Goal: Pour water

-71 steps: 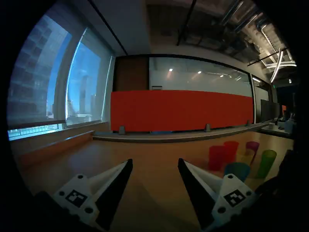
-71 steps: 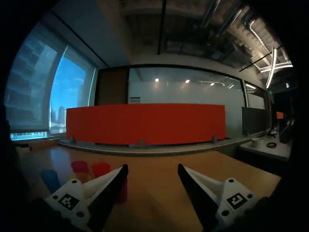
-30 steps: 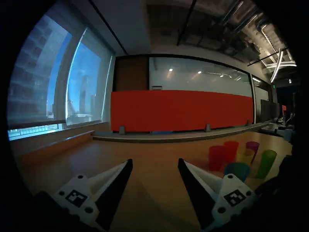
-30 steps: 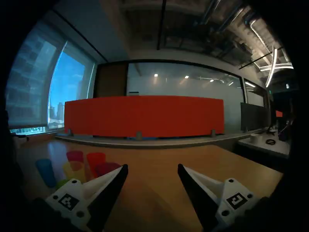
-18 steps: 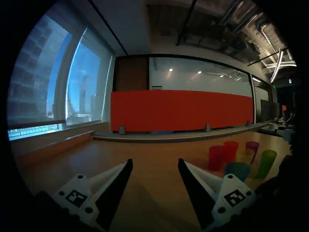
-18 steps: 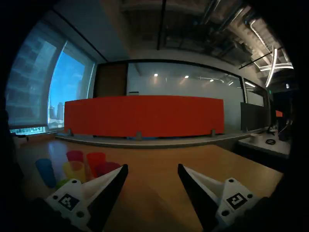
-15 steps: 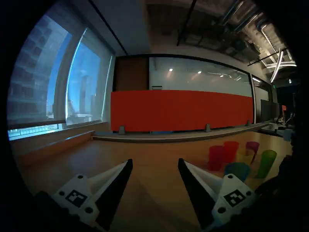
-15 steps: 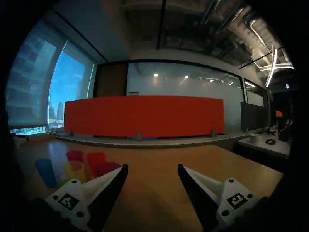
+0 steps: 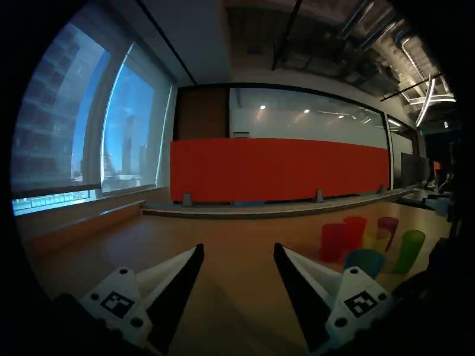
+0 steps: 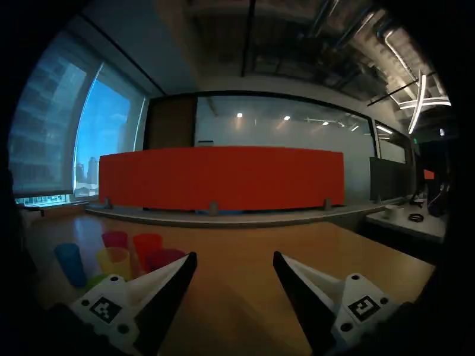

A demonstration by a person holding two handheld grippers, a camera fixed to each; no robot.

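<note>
Several coloured plastic cups stand in a cluster on the wooden table. In the left gripper view they sit at the right: two red cups (image 9: 343, 237), a purple cup (image 9: 388, 225), a yellow cup (image 9: 376, 240), a green cup (image 9: 411, 249) and a blue cup (image 9: 364, 261). My left gripper (image 9: 237, 252) is open over bare tabletop, left of the cups. In the right gripper view the same cluster lies at the lower left: a blue cup (image 10: 70, 264), a yellow cup (image 10: 116, 261), a red cup (image 10: 147, 248). My right gripper (image 10: 234, 258) is open, with nothing between its fingers.
A wooden table (image 9: 237, 237) stretches ahead to an orange-red divider panel (image 9: 279, 169) at its far edge. Large windows (image 9: 89, 136) line the left wall. A neighbouring desk (image 10: 409, 225) with small items stands at the right.
The right gripper's view tipped slightly, so the cups sit a little higher in it than 2.4 s ago. The left gripper has stayed still. Both remain open.
</note>
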